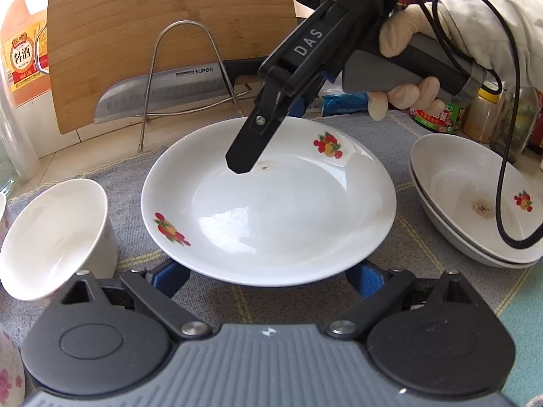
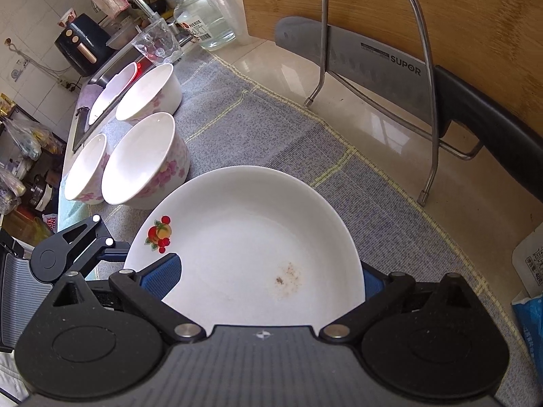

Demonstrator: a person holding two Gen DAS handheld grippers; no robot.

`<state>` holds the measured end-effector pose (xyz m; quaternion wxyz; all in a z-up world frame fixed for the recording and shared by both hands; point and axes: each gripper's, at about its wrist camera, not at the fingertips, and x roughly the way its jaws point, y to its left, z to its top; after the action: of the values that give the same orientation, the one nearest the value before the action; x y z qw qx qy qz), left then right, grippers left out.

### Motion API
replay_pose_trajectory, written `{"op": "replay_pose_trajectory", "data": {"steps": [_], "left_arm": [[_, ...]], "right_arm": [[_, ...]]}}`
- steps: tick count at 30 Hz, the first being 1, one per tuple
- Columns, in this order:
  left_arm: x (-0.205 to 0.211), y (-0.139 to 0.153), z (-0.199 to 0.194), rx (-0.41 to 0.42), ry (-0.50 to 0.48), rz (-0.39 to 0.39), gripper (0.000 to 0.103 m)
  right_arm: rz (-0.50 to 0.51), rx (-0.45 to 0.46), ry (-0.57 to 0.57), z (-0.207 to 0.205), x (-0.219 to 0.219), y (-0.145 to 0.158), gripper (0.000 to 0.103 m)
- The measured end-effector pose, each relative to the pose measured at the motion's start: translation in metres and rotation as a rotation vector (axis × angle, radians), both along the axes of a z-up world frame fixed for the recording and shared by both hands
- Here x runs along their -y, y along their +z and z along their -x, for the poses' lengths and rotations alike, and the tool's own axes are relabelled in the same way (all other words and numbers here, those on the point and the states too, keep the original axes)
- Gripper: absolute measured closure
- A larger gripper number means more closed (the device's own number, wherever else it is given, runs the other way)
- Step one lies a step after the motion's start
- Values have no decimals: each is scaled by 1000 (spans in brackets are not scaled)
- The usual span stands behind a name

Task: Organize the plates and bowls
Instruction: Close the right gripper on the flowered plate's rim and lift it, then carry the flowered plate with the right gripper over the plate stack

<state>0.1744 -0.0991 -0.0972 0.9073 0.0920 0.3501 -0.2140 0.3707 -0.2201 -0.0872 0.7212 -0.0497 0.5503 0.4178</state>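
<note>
Item: white plate (image 1: 271, 203) with fruit decals, lying near the middle of the grey mat (image 2: 271, 129) on the worktop (image 2: 373, 125); a brownish speck marked its well.

Neighbours: two like plates stacked (image 1: 475, 203) just to its right; floral bowls (image 2: 146, 162) grouped to its left.

Left claw (image 1: 266, 278): released, jaws spread wide at the plate's near rim, tips hidden under the rim.

Right claw (image 2: 264, 278): released, jaws wide across the far rim, one pad over the well, the other behind the edge; neither plainly pressed.

Step in hand, as judged: taking hold of the loose plate to join it to the stack.

Next move would call for closing on the rim, lifting level, and setting it centred on the stacked plates.
</note>
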Motion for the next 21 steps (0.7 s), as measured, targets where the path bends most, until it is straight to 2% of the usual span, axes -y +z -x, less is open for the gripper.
{"op": "replay_pose_trajectory", "data": {"steps": [12,21], "left_arm": [[-1,23,19,13,-48,-14,6],[8,40,37,38,-119,-18,6]], "right_arm": [[-28,52,-45,35,6,26,0],[-44,85,-107,68,27,39,0]]}}
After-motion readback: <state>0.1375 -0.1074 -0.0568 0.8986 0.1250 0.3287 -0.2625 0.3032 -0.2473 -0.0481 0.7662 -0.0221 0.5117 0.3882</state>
